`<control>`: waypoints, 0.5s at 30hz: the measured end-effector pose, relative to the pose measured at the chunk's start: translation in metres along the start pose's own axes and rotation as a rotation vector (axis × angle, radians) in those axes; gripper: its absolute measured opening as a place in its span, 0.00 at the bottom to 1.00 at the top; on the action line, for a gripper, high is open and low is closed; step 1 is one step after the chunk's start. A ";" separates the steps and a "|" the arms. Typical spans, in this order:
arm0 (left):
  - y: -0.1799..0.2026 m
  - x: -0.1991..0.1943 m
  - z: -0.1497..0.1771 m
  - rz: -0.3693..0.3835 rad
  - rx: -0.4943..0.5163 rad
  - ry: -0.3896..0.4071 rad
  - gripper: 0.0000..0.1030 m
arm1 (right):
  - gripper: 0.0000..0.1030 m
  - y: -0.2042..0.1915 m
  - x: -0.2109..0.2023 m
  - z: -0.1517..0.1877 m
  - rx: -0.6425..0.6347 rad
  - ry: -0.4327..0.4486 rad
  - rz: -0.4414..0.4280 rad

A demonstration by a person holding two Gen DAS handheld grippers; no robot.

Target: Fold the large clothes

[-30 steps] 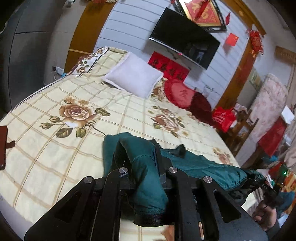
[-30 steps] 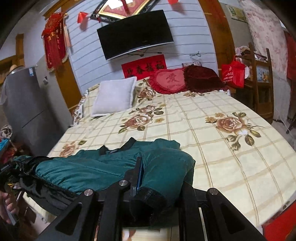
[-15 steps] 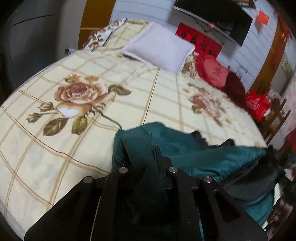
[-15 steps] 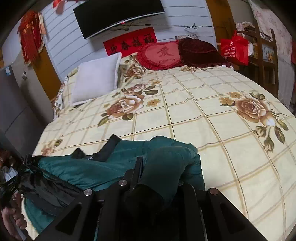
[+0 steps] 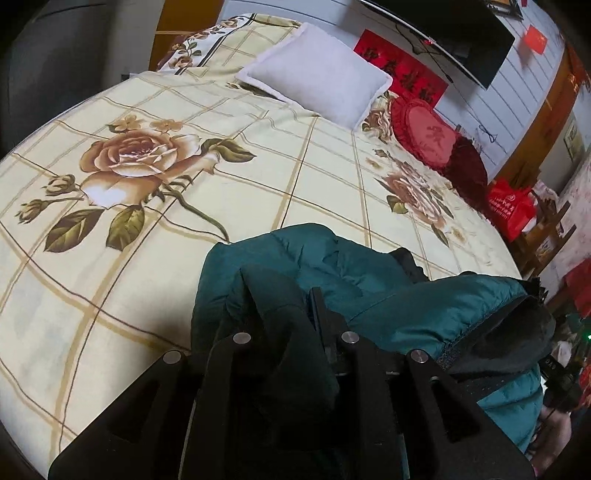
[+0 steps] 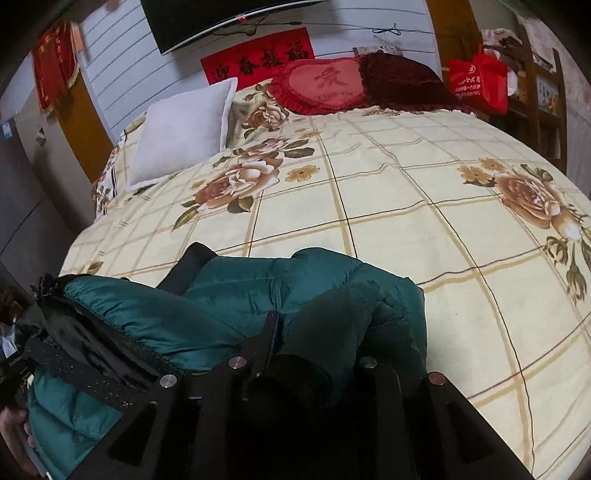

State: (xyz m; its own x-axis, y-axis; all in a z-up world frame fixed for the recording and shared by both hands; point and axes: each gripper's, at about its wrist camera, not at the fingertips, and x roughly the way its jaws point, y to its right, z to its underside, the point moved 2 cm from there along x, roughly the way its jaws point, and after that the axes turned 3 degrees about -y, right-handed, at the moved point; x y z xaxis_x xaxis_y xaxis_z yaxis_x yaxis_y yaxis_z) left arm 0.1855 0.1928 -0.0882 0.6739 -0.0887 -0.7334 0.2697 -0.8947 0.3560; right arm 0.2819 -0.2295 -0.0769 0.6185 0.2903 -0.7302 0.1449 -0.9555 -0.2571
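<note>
In the left wrist view, the left gripper (image 5: 291, 325) is clamping a dark green fold of the jacket (image 5: 332, 273), the cloth filling the gap between its fingers (image 5: 321, 314). The jacket is lying at the near edge of the bed (image 5: 221, 129), bunched up, with its black lining (image 5: 506, 339) showing at the right, where part of it is hanging over the edge. Beyond it the checked bedspread with brown roses is stretching toward the far edge, where a white pillow (image 5: 317, 70) is leaning near the far left corner. A red heart cushion (image 5: 424, 136) is lying just beside the pillow, and a dark red cushion (image 5: 469, 166) is touching it on the right. A red bag (image 5: 509, 206) is sitting off the right edge of the bed, and a black TV (image 5: 461, 40) is hanging on the wall above.

In the right wrist view, the right gripper (image 6: 306, 350) is gripping another thick fold of the jacket (image 6: 258, 280), the sleeve-like roll pressed between its fingers (image 6: 267, 332). The jacket is spreading left from the gripper along the near edge of the bed (image 6: 406, 192), its black lining (image 6: 85, 343) turning outward at the near left corner and the lower part drooping over the side. The white pillow (image 6: 181, 129) is standing at the far left corner, the red heart cushion (image 6: 321, 85) and the dark red cushion (image 6: 402, 81) side by side along the far edge. The red bag (image 6: 480, 81) is sitting past the far right corner, and the TV (image 6: 214, 18) is hanging above a red banner (image 6: 258, 59) on the wall.
</note>
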 end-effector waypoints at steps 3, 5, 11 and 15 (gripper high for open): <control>0.006 -0.003 -0.007 -0.028 0.029 -0.045 0.15 | 0.28 0.003 -0.009 -0.002 0.057 -0.015 -0.022; 0.009 -0.009 -0.012 -0.031 0.051 -0.059 0.16 | 0.32 0.006 -0.019 -0.005 0.100 -0.021 -0.057; 0.005 -0.030 -0.022 0.063 0.043 -0.053 0.28 | 0.39 0.018 -0.043 -0.008 0.170 -0.029 -0.132; 0.004 -0.044 -0.026 0.137 0.032 -0.051 0.60 | 0.73 0.025 -0.063 -0.007 0.177 0.033 -0.128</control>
State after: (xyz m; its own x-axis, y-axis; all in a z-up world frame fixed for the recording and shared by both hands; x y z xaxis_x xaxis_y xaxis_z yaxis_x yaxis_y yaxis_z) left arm 0.1748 0.2050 -0.0392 0.6672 -0.2326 -0.7076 0.1546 -0.8861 0.4370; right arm 0.2520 -0.2719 -0.0329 0.6290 0.4044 -0.6640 0.0884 -0.8857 -0.4557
